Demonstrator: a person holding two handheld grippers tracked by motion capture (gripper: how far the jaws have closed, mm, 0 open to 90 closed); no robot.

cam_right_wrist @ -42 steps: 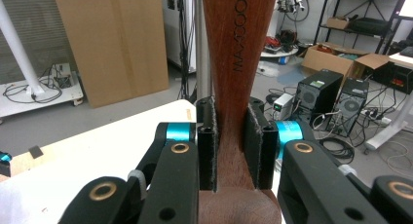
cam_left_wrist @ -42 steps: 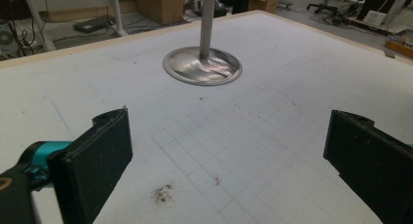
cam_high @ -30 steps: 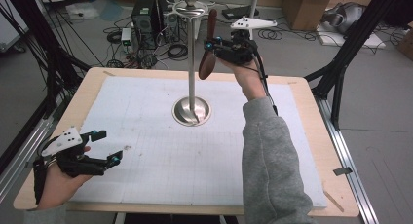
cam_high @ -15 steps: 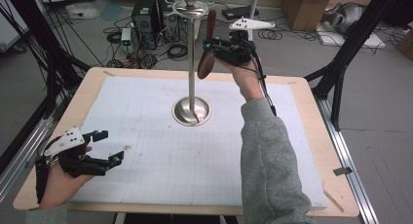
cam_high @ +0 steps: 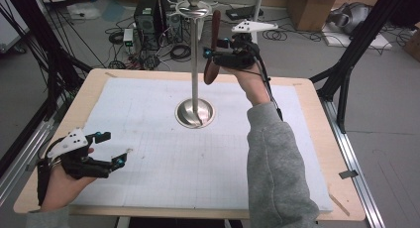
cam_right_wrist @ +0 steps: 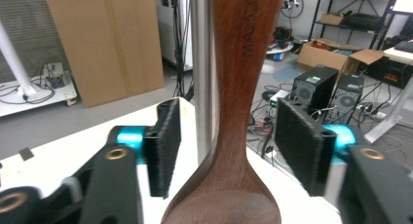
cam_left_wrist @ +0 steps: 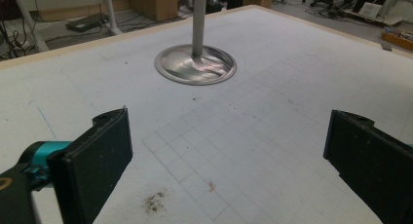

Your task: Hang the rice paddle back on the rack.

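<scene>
My right claw [cam_right_wrist: 226, 151] has just been opening, with the smooth dark wooden spoon [cam_right_wrist: 238, 87] loose between its pads beside the steel pole [cam_right_wrist: 202, 63]; my left claw [cam_left_wrist: 229, 165] stands open over the bare gridded surface [cam_left_wrist: 272, 112].

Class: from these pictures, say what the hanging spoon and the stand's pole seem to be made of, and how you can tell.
Spoon: likely wood, dark brown, smooth, with visible grain and engraved letters. Pole: apparently metal, silvery and polished, with bright reflections.

The wooden-edged table with its white gridded mat [cam_high: 148, 119] is seen from above and behind. The tall chrome stand with round base [cam_left_wrist: 196, 63] is viewed low across the mat, and its pole [cam_right_wrist: 202, 73] again at close range.
</scene>
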